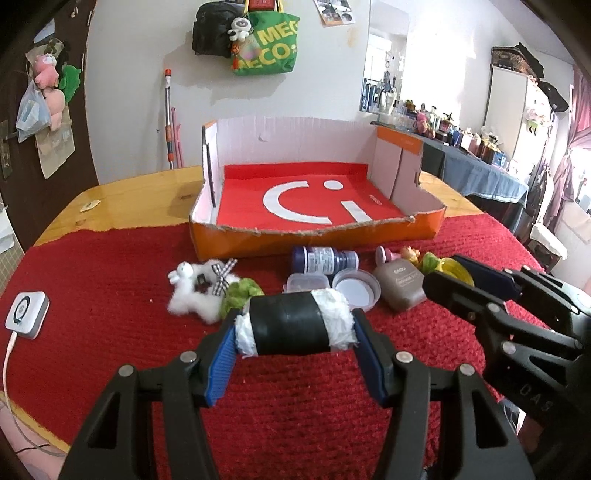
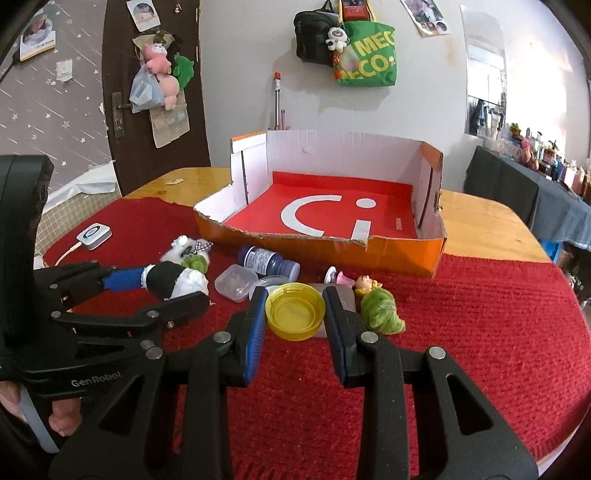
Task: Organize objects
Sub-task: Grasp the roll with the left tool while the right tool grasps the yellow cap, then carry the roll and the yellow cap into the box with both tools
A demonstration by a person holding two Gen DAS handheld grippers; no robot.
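Red cloth (image 1: 110,295): knitted, covers near part of wooden table (image 1: 147,188); all loose items lie on it.
Box (image 1: 314,236): orange cardboard, torn front edge, white inner walls, red floor w/ white logo; sits at far edge of cloth, nothing inside.
L gripper (image 1: 295,332): clenched on black roll (image 1: 291,325) w/ white wrapped ends, blue pads pressing on both ends; roll held crosswise, clear of cloth, in front of box.
R gripper (image 2: 295,314): clamped on yellow lid (image 2: 295,314), pads at its sides, open side of lid facing cam; lid is off the cloth, short of box.
Blue bottle (image 1: 325,260): on its side, just in front of box wall.
Clear tub (image 1: 306,282): small, beside bottle; round white lid (image 1: 356,290) right next to it.
Grey-brown bottle (image 1: 400,286): lying down w/ pink cap, near R gripper tips.
White plush (image 1: 195,291): checked bow, left of centre; green fuzzy bit (image 1: 240,295) touching it.
Small doll (image 2: 376,302): green wrap, lies just right of R gripper.
White charger puck (image 1: 26,314): far left of cloth, cable attached.
Wall behind: green tote bag (image 1: 266,44) & black bag (image 1: 214,29) hanging.
Person: fingers (image 2: 62,421) visible on L gripper handle in right wrist view.
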